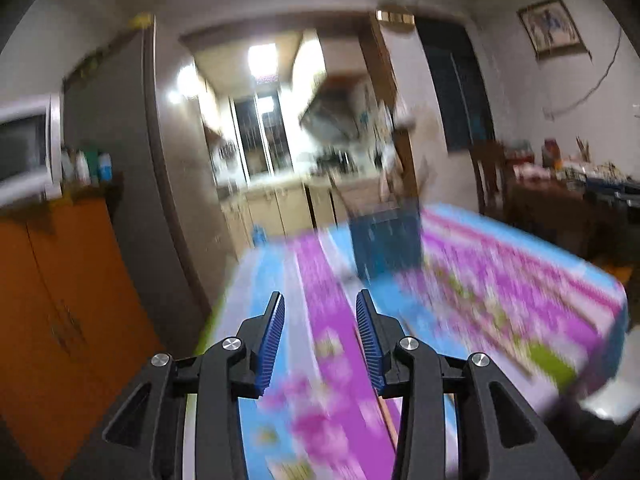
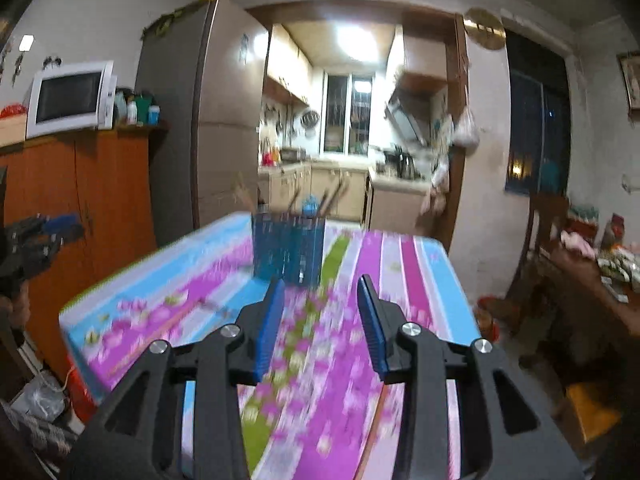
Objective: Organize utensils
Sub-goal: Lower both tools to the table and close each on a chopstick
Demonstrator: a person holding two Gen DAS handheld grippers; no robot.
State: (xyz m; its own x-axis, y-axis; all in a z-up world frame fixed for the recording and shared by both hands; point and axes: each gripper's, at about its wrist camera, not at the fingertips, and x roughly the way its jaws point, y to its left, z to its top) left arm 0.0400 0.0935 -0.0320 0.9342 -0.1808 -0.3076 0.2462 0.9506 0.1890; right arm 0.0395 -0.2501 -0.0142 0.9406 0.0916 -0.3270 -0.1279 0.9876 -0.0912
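Note:
A blue perforated utensil holder point(image 1: 386, 240) stands on the far part of a table with a pink, blue and green floral cloth point(image 1: 500, 280). It also shows in the right wrist view point(image 2: 288, 250), with several stick-like utensils point(image 2: 332, 196) poking out of its top. A thin utensil point(image 2: 208, 304) lies on the cloth left of my right gripper. My left gripper point(image 1: 320, 300) is open and empty above the near cloth. My right gripper point(image 2: 322, 286) is open and empty, just short of the holder. The left gripper also shows at the right wrist view's left edge point(image 2: 48, 236). Both views are blurred.
An orange wooden cabinet point(image 2: 80, 200) with a white microwave point(image 2: 70, 98) stands left of the table, beside a tall grey fridge point(image 2: 200, 120). A kitchen doorway point(image 2: 352, 140) lies beyond the table. A cluttered dark side table point(image 2: 592, 264) stands at the right.

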